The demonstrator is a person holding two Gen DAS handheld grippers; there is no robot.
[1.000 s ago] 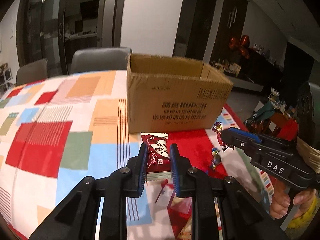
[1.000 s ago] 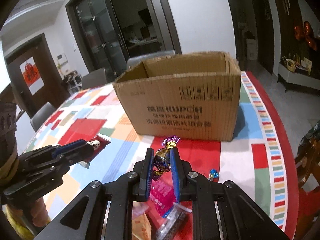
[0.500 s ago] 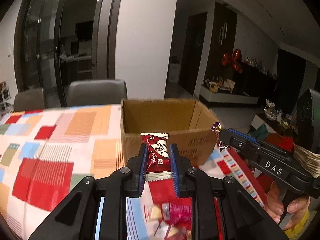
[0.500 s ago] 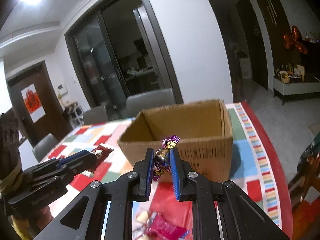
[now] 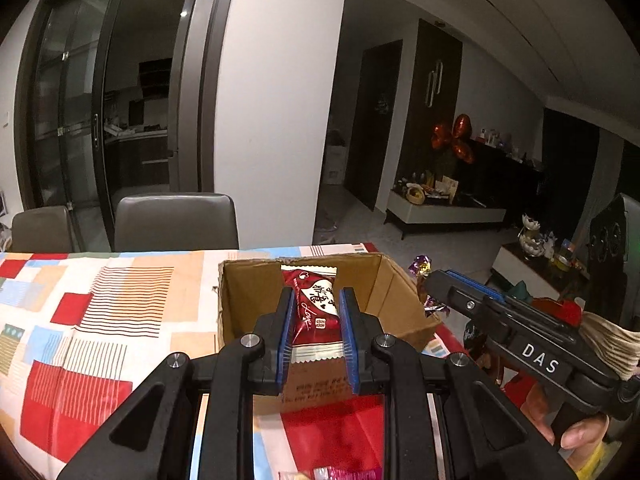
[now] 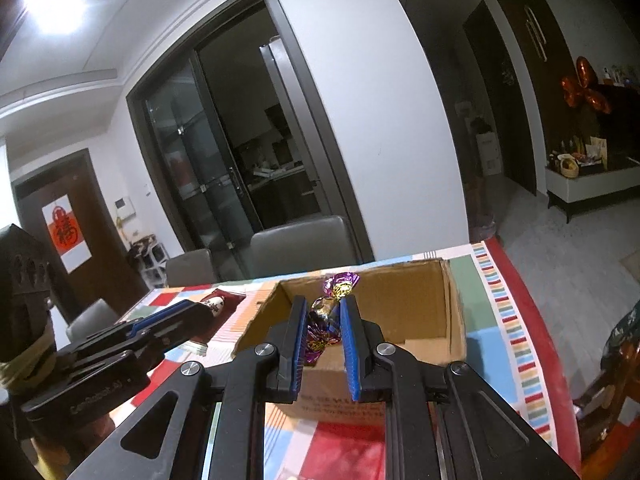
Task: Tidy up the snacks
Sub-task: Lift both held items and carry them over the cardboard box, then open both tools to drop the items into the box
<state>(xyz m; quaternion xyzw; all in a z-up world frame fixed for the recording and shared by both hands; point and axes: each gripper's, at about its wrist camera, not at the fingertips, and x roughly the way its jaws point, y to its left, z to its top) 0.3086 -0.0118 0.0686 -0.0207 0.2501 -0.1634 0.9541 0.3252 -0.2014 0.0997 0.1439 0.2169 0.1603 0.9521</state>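
Between the blue pads of the left gripper (image 5: 315,320), seen from the left wrist, a red snack packet (image 5: 316,312) is pinched upright, its white crimped top edge rising past the fingertips. Directly ahead and below sits an open cardboard box (image 5: 394,304) on a patchwork tablecloth (image 5: 92,320); the packet hangs over the box's opening. To the right, the right gripper (image 5: 434,280) comes in from the side, a purple foil candy (image 5: 421,265) showing at its tip beside the box's right wall. A few wrapped snacks (image 5: 328,473) lie close beneath the fingers. From the right wrist: the right gripper (image 6: 323,320) clamps the purple foil candy (image 6: 328,312), twisted end up, above the cardboard box (image 6: 454,320) just ahead. Left of it, the left gripper (image 6: 208,308) holds the red snack packet (image 6: 218,303) near the box's left wall. Grey chairs (image 6: 304,246) stand beyond.
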